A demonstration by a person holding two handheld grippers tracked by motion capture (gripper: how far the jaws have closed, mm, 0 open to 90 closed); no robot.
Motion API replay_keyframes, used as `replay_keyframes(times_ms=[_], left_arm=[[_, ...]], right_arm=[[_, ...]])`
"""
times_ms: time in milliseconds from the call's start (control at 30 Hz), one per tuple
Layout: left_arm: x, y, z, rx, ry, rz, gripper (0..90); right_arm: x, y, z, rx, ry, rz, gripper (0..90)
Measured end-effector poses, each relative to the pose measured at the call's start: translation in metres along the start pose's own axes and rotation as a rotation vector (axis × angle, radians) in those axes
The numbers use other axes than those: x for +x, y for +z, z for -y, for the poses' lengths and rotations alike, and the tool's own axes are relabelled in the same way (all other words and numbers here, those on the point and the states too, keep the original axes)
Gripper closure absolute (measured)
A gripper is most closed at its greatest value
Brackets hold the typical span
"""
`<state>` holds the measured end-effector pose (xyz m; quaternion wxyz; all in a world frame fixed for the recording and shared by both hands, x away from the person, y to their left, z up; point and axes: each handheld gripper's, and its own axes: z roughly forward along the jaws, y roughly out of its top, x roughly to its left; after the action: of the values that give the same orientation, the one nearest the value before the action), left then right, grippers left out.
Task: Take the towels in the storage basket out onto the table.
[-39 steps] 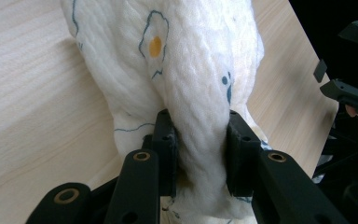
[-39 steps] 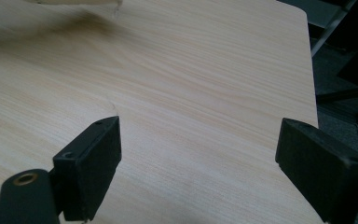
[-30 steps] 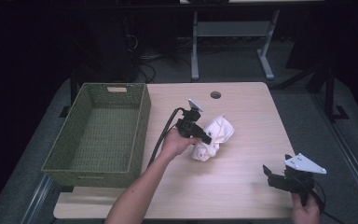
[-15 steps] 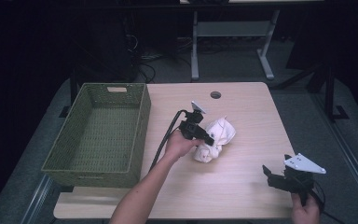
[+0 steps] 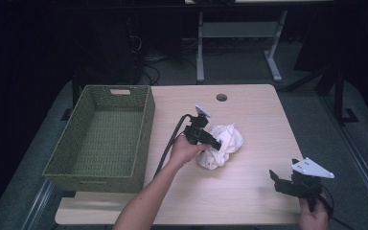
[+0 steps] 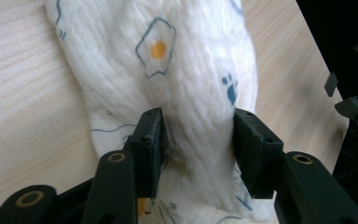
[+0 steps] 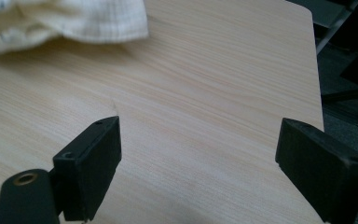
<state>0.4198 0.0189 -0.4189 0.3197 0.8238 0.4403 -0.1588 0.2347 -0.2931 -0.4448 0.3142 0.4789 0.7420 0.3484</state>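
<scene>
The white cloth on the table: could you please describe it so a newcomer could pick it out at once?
On the light wooden table, right of the green woven basket, a crumpled white cloth lies near the middle. The left gripper has its fingers on either side of a fold. It alone is soft, printed with fried eggs and blue paw marks.

— What sort of place is this?

— A lab or test room, set up for recording. A plain light wooden table [image 5: 249, 110] with a round cable hole [image 5: 221, 97] fills the middle of the high view, on grey carpet [image 5: 311, 110].

— What else says so?

— The room around it is dark. At the upper middle of the frame stand the white metal legs of another desk [image 5: 200, 48], and loose cables [image 5: 146, 72] lie tangled on the floor left of them.
</scene>
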Motion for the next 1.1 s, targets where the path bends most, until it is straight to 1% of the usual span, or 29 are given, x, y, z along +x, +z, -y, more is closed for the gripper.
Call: replay_keyframes(times_ms=[33, 67, 100, 167, 200, 300, 333, 367, 400, 467, 500, 567, 600, 700, 733, 767, 833, 867, 900, 967, 1033, 1100], left_arm=[[0.0, 0.0, 0.0, 0.0, 0.0, 0.0, 51.0], [0.0, -0.001, 0.0, -0.012, 0.0, 0.002, 51.0], [-0.001, -0.002, 0.001, -0.02, 0.005, -0.002, 48.8], [-0.002, -0.003, 0.001, -0.02, 0.01, -0.001, 48.4], [-0.003, -0.005, 0.002, -0.035, 0.008, -0.001, 47.2], [-0.004, -0.008, 0.003, -0.045, 0.018, -0.003, 45.7], [-0.004, -0.009, 0.003, -0.044, 0.032, -0.007, 45.5], [-0.005, -0.011, 0.004, -0.053, 0.029, -0.006, 45.4], [-0.005, -0.015, 0.006, -0.044, 0.052, -0.008, 44.9], [-0.006, -0.016, 0.007, -0.053, 0.055, -0.007, 44.2], [-0.006, -0.02, 0.009, -0.065, 0.065, -0.002, 43.4], [-0.007, -0.022, 0.01, -0.071, 0.072, -0.003, 41.7], [-0.007, -0.026, 0.013, -0.082, 0.08, -0.007, 40.6], [-0.008, -0.029, 0.017, -0.091, 0.092, 0.0, 37.3], [-0.008, -0.031, 0.021, -0.101, 0.091, -0.003, 36.5], [-0.008, -0.031, 0.021, -0.101, 0.091, -0.003, 35.5], [-0.008, -0.033, 0.024, -0.107, 0.111, -0.015, 34.0], [-0.008, -0.035, 0.028, -0.125, 0.106, -0.016, 32.1], [-0.008, -0.035, 0.028, -0.125, 0.106, -0.016, 31.1], [-0.007, -0.038, 0.033, -0.138, 0.111, -0.017, 29.5], [-0.007, -0.039, 0.035, -0.137, 0.118, -0.018, 29.2], [-0.008, -0.041, 0.039, -0.151, 0.117, -0.018, 28.3]], right_arm=[[0.0, 0.0, 0.0, 0.0, 0.0, 0.0, 13.9], [0.0, 0.0, 0.0, 0.0, -0.001, 0.0, 13.8], [0.0, 0.0, 0.0, 0.0, -0.001, 0.0, 13.9], [0.0, 0.0, 0.0, 0.001, -0.001, 0.0, 13.9], [0.0, 0.0, 0.0, 0.001, -0.001, 0.0, 13.9], [0.0, 0.0, 0.0, 0.001, -0.001, 0.001, 13.8], [0.0, 0.0, 0.0, 0.001, 0.002, 0.001, 13.8], [0.0, 0.0, 0.0, 0.002, 0.003, 0.001, 13.8], [0.0, 0.0, 0.0, 0.002, 0.002, 0.001, 13.8], [0.0, 0.0, 0.0, 0.002, 0.002, 0.002, 13.9], [0.0, 0.001, 0.0, 0.004, 0.005, 0.0, 13.8], [0.0, 0.0, 0.0, 0.004, 0.002, 0.001, 13.8], [0.001, 0.001, 0.0, 0.008, 0.007, 0.002, 13.9], [0.001, 0.001, 0.0, 0.007, 0.003, 0.004, 13.8], [0.0, 0.002, 0.0, 0.006, 0.0, 0.006, 13.8], [0.0, 0.002, 0.0, 0.006, -0.001, 0.006, 13.8], [0.0, 0.002, 0.0, 0.006, 0.0, 0.006, 13.8], [0.0, 0.002, 0.0, 0.007, 0.002, 0.005, 13.9], [0.0, 0.002, 0.0, 0.007, 0.002, 0.005, 13.9], [0.0, 0.002, 0.0, 0.007, 0.002, 0.006, 13.9], [0.0, 0.002, 0.0, 0.007, 0.001, 0.007, 13.9], [0.001, 0.003, 0.0, 0.012, 0.0, 0.008, 13.9]])
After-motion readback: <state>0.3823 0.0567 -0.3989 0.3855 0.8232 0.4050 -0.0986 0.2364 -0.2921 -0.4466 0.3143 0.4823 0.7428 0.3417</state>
